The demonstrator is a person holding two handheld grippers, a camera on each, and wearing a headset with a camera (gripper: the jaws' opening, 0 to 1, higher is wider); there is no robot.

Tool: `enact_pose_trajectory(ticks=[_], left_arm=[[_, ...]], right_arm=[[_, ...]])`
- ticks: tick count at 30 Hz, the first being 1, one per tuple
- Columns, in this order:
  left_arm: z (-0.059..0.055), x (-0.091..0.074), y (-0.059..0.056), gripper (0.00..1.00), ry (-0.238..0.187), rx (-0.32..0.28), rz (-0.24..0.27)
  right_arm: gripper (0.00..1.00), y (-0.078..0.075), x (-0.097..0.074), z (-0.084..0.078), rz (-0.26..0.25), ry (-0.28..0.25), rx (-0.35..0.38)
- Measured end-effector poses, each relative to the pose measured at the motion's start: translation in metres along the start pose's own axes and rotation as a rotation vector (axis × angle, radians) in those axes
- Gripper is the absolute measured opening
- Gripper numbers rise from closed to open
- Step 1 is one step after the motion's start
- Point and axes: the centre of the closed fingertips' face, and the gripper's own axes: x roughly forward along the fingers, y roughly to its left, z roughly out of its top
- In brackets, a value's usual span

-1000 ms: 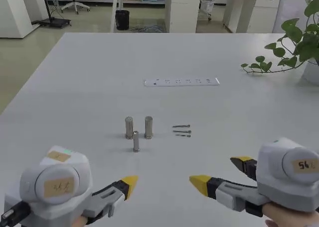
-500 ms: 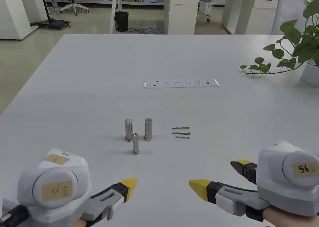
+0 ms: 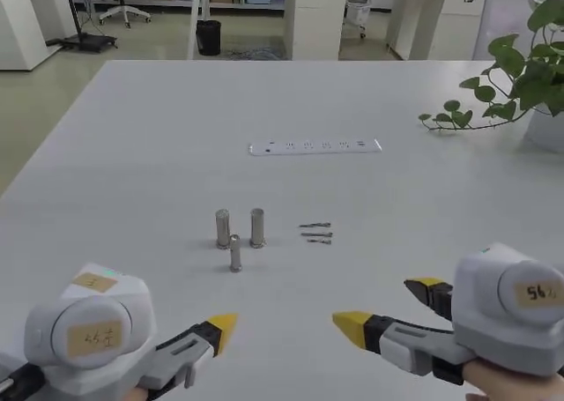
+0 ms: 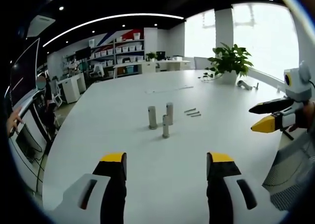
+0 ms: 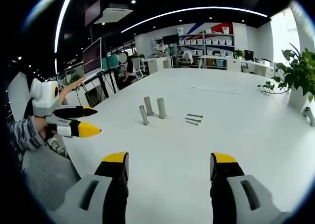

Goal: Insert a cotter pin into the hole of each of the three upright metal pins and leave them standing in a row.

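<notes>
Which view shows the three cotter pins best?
The head view: it looks down on the cotter pins, so all three lie separate beside the upright metal pins. Both gripper views see them low and foreshortened, as small thin slivers.

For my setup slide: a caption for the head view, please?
Left tool and right tool, both open, poised over a table before three upright pins and three loose cotter pins.

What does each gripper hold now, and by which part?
Nothing. The left gripper and the right gripper are both open and empty; the metal pins and cotter pins sit on the table, away from both.
</notes>
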Motion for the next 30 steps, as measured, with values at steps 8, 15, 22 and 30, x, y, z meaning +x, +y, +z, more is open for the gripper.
enact_pose_trajectory(ticks=[8, 15, 22, 30], left_arm=[[0.001, 0.001, -0.001, 0.59, -0.002, 0.008, -0.010], [0.009, 0.003, -0.001, 0.56, -0.005, 0.024, -0.014], [0.010, 0.005, -0.008, 0.52, 0.001, 0.037, -0.029], [0.011, 0.015, -0.019, 0.50, 0.023, 0.052, -0.054]], right_arm=[[0.64, -0.001, 0.000, 0.002, 0.015, 0.001, -0.003], [0.62, 0.000, 0.001, 0.006, 0.042, 0.011, -0.014], [0.61, 0.001, 0.000, 0.009, 0.061, 0.013, -0.023], [0.57, -0.003, -0.004, 0.006, 0.088, 0.034, -0.023]])
